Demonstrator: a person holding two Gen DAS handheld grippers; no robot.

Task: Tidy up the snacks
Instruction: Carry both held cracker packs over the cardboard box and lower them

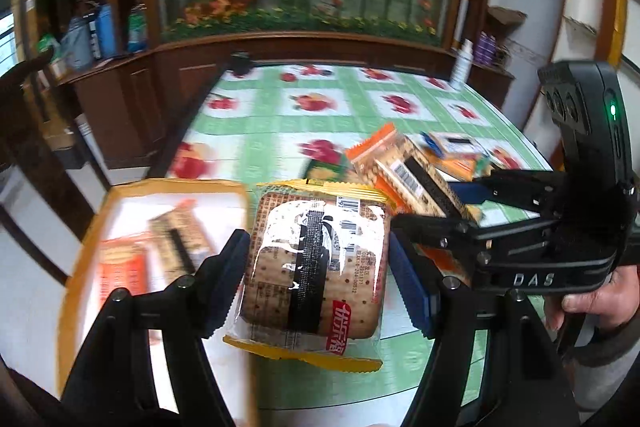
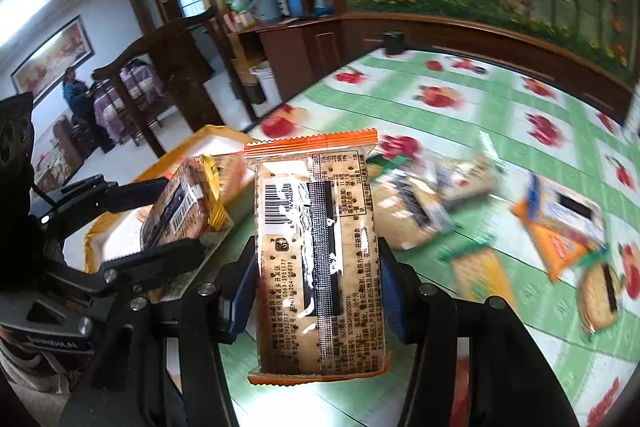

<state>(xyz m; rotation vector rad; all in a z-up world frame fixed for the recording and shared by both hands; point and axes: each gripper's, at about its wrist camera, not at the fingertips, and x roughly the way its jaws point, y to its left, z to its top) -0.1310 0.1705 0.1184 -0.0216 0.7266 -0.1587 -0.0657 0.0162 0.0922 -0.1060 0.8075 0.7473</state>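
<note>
The yellow-edged cracker packet (image 1: 316, 267) sits clamped between the blue pads of the left gripper (image 1: 320, 267), lifted clear of the table, its seam and barcode facing the camera. In the right wrist view the orange-edged cracker packet (image 2: 320, 259) is gripped the same way by the right gripper (image 2: 318, 287), standing lengthwise between the pads and off the tablecloth.

From the left gripper, the right one shows at 3 o'clock, just beside it, with a hand (image 1: 588, 299) around its handle. At 9 o'clock lies the box (image 1: 80, 227), yellow-rimmed with a white floor, holding a few packets that are too blurred to tell apart. Its near rim lies between the yellow-edged packet and the box floor.

From the right gripper, a loose pile of snack packets (image 2: 416, 211) spreads from 1 to 3 o'clock on the green tablecloth (image 2: 500, 99) with its red fruit squares; they are well apart from the held packet. A small black cylinder (image 2: 394, 43) stands at 12 o'clock on the far table edge, and a white bottle (image 1: 460, 63) stands at the far right corner in the left view. A wooden chair (image 2: 160, 67) stands beyond the box at 10 o'clock.
</note>
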